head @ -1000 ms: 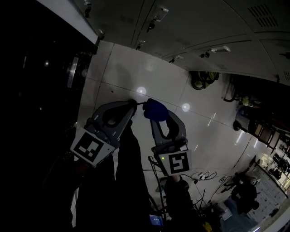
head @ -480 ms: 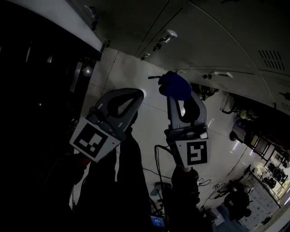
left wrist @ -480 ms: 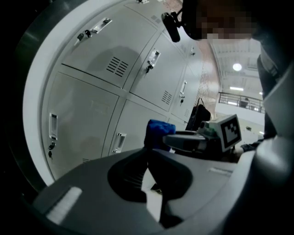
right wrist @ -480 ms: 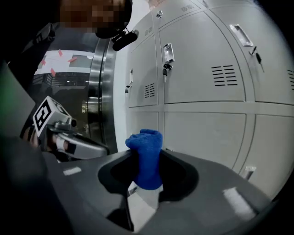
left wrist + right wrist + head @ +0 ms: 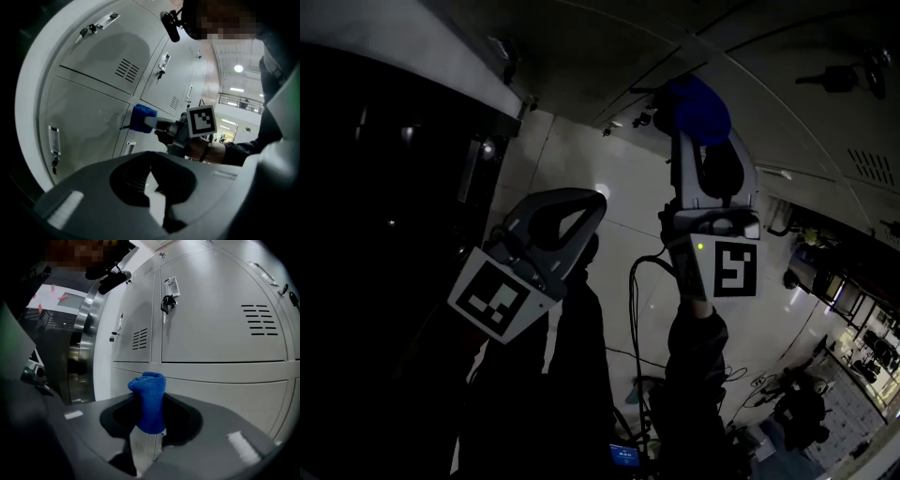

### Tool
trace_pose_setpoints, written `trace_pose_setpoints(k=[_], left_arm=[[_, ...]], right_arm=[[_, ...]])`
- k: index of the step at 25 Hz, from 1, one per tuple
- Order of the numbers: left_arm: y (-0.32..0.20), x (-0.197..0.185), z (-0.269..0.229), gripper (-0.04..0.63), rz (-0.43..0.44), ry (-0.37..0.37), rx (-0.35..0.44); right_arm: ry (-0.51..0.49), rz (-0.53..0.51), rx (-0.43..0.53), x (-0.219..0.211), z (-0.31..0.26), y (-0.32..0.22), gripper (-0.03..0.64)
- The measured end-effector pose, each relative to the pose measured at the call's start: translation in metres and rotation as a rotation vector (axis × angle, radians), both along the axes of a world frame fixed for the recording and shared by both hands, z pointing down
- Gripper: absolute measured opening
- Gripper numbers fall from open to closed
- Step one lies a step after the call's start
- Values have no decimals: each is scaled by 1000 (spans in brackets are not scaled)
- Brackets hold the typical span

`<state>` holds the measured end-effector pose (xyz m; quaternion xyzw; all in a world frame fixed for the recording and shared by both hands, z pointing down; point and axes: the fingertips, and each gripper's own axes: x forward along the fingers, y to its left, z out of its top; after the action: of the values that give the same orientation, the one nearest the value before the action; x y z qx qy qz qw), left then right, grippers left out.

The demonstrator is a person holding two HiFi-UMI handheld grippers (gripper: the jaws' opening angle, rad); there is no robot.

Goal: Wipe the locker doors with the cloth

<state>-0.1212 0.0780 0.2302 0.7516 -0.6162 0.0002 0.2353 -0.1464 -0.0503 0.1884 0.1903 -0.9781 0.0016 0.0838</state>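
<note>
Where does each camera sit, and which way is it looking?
Head view: on the person's head, looking down past locker doors to the floor; shows left gripper, right gripper holding the blue cloth.
Left gripper view: on the left gripper, facing the locker doors; shows its shut, empty jaws and a sleeve.
Right gripper view: on the right gripper, facing the locker doors; shows its jaws clamping the cloth.
Shared: head and left gripper views both show the right gripper.

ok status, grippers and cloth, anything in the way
Right gripper shut on blue cloth, up at locker doors, contact unclear. Left gripper shut, empty, lower. Nothing in the way.
</note>
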Motion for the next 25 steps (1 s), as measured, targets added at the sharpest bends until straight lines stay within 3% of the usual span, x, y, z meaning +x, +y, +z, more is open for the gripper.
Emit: trace_pose_setpoints(k=[6,14,25], left_arm=[[-6,-7,-6,-20,54,-4,4],[-20,-1,-15,-20,61,-6,-3],[-36,38,-12,-20,97,-46,-15]], right_arm=[[-9,50,0,-14,-1,-19,126],[-38,37,14,-11,-2,-29,129],[-34,117,-11,66,3,-73,130]])
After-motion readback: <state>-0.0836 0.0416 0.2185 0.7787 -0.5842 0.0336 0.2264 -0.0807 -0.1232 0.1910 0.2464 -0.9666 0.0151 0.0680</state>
